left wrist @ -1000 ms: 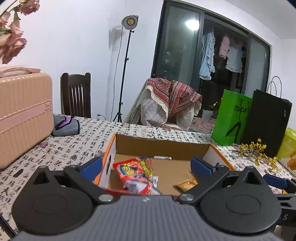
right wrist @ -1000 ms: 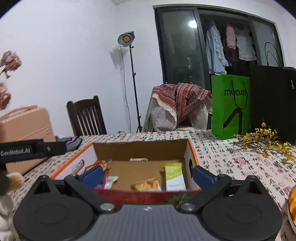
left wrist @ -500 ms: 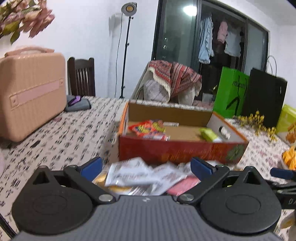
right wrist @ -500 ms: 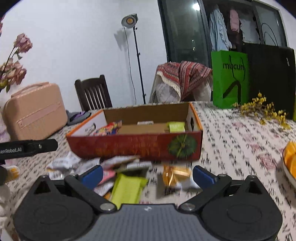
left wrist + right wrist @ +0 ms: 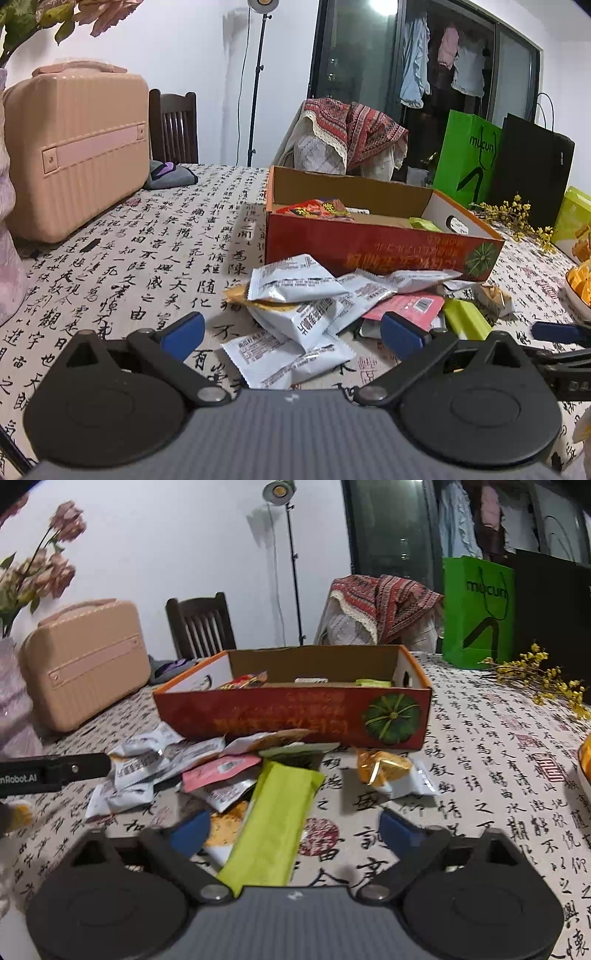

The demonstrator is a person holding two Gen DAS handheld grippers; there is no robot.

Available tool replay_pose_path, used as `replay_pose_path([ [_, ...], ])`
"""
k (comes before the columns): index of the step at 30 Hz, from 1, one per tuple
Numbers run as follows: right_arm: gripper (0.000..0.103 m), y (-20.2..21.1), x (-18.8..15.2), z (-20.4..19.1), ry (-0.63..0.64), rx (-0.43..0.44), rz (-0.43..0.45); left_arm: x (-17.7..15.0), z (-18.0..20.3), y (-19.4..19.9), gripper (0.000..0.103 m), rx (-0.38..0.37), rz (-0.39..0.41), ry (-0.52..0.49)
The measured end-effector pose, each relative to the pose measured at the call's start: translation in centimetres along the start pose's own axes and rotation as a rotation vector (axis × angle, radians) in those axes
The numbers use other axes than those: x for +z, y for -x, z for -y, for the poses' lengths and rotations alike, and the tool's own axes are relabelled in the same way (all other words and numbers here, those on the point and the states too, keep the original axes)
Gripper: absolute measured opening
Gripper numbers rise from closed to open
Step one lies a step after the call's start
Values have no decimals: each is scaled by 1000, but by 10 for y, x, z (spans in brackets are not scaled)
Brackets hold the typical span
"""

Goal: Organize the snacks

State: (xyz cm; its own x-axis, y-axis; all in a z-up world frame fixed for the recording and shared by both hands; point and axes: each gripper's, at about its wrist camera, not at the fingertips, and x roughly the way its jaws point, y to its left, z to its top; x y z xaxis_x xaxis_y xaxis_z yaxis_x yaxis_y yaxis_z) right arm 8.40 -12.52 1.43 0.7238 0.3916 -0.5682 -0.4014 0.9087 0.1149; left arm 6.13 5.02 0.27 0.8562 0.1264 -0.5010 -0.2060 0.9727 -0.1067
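Worktop (image 5: 155,258) covered in cloth printed with black calligraphy. Red cardboard box (image 5: 295,716) stood on it; heap of silver snack packets (image 5: 295,306), pink packet (image 5: 218,768), lime-green packet (image 5: 273,819) and gold-wrapped snack (image 5: 384,768) lay just before it. Pink case (image 5: 74,147) at left; green bag (image 5: 476,613) and yellow sprigs (image 5: 543,679) at right.
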Motion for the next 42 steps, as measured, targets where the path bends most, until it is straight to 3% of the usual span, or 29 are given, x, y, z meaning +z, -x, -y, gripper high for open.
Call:
replay_pose_path([
  [4,55,-12,-1,-3,-18,21,-38,-2,3,0,103,-9,-5,-4],
  [7,44,-21,-4,-1,-50,51,-70,-3,5,0,103,-11,-10,-8],
  [13,36,-19,-9,0,-60,72,-46,-4,5,-4,103,-1,-27,-11],
  [19,33,-4,-8,11,-70,65,20,-5,3,-9,103,12,-48,-14],
  [30,33,27,-7,39,-63,-18,163,-8,9,-37,103,29,-158,-28],
  [38,33,26,-6,58,-67,-70,178,-3,14,-65,103,83,-224,-14],
  [42,33,25,-6,64,-73,-86,176,-1,15,-72,103,118,-216,1],
])
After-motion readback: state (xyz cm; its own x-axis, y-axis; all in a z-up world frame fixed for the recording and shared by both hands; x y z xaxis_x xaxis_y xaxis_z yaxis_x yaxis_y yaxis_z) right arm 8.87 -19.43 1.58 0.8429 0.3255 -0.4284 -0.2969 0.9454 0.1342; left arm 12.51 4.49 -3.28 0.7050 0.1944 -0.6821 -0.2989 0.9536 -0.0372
